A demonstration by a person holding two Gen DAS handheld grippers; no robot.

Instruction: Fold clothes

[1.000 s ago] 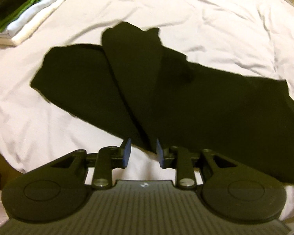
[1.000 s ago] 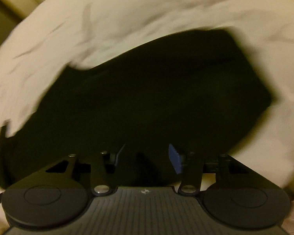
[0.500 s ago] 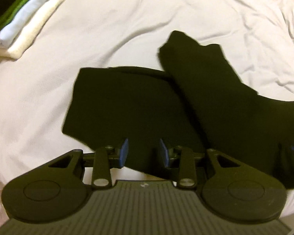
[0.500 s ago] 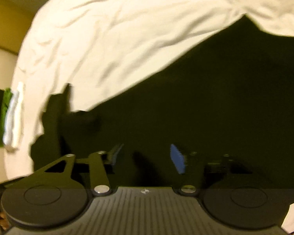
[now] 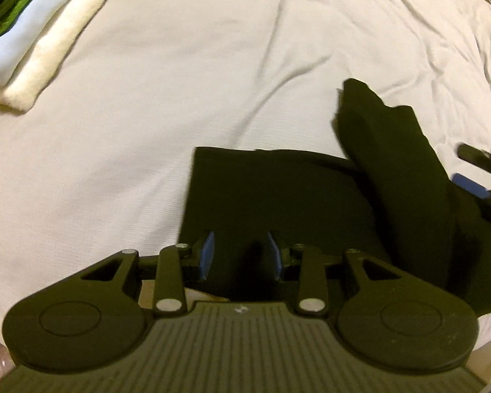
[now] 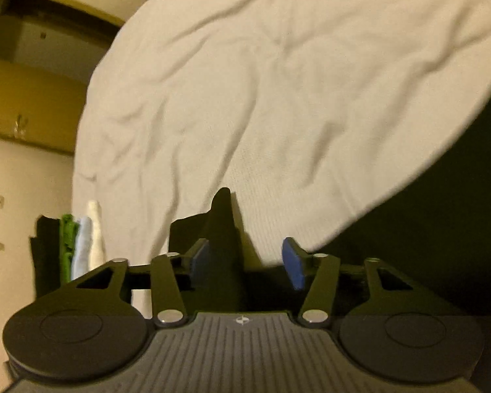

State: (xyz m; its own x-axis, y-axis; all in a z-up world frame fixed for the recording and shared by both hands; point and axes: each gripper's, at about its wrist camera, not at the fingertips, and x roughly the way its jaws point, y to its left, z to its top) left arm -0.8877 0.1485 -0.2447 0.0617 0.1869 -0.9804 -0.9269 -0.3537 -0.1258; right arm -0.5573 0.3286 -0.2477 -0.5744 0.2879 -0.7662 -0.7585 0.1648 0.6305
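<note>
A black garment (image 5: 278, 196) lies on the white bed sheet (image 5: 180, 82), one part folded over on its right side (image 5: 396, 170). My left gripper (image 5: 240, 255) is open, its blue pads over the garment's near edge, nothing between them. My right gripper (image 6: 247, 262) is open over the same black garment (image 6: 425, 229), with a raised black fold (image 6: 224, 229) in front of it. The right gripper also shows at the right edge of the left wrist view (image 5: 474, 173).
A stack of folded clothes, white, pale blue, green and black, lies at the far left of the bed (image 5: 32, 32) and shows in the right wrist view (image 6: 78, 249). The bed's near edge lies just below the left gripper. Walls and cabinets stand beyond the bed (image 6: 32, 98).
Both grippers have swung left across the garment. The left view now shows more bare sheet, with the garment at lower right. The right gripper has come into the left view.
</note>
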